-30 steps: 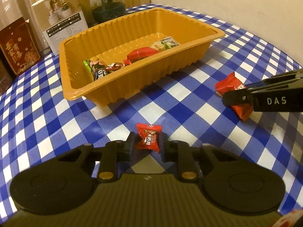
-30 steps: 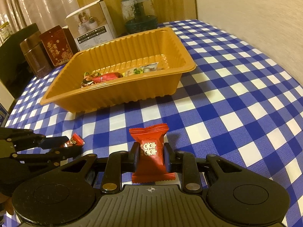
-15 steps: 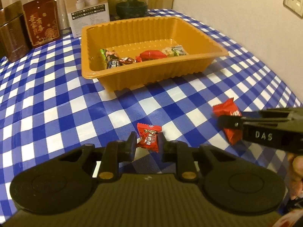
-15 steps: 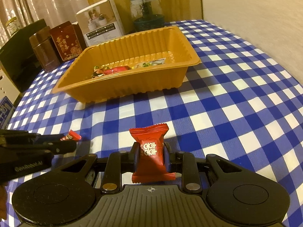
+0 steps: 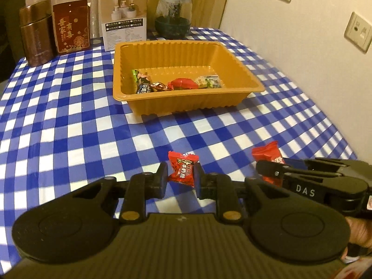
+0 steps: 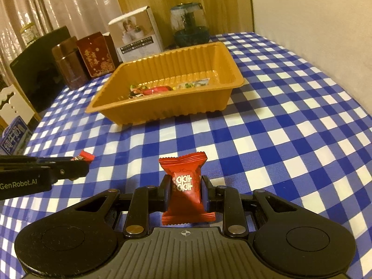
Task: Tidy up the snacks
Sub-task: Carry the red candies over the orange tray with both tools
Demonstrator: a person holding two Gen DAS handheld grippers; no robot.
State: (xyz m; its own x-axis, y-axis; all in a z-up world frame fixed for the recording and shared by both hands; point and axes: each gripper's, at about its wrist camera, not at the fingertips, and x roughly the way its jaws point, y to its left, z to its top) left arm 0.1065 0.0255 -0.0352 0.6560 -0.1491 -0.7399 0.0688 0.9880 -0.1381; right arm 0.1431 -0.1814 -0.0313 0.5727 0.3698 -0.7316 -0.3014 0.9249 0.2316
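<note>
Left wrist view: our left gripper [image 5: 180, 178] is clenched on a small red candy [image 5: 182, 168], carried above the checked tablecloth [image 5: 69, 121], well short of the orange tray [image 5: 186, 102], which already holds a few snacks. Right wrist view: right gripper [image 6: 184, 191] is clamped on a larger red snack packet [image 6: 186, 186], held upright, tray ahead [image 6: 167, 114]. Both pinch mid-wrapper, probably for a clean drop over the rim.

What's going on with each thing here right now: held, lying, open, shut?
Left gripper: shut on small red candy, lifted.
Right gripper: shut on large red packet, lifted.
Orange tray: on the table, open-topped, a few snacks inside.
White box: upright, behind the tray.
</note>
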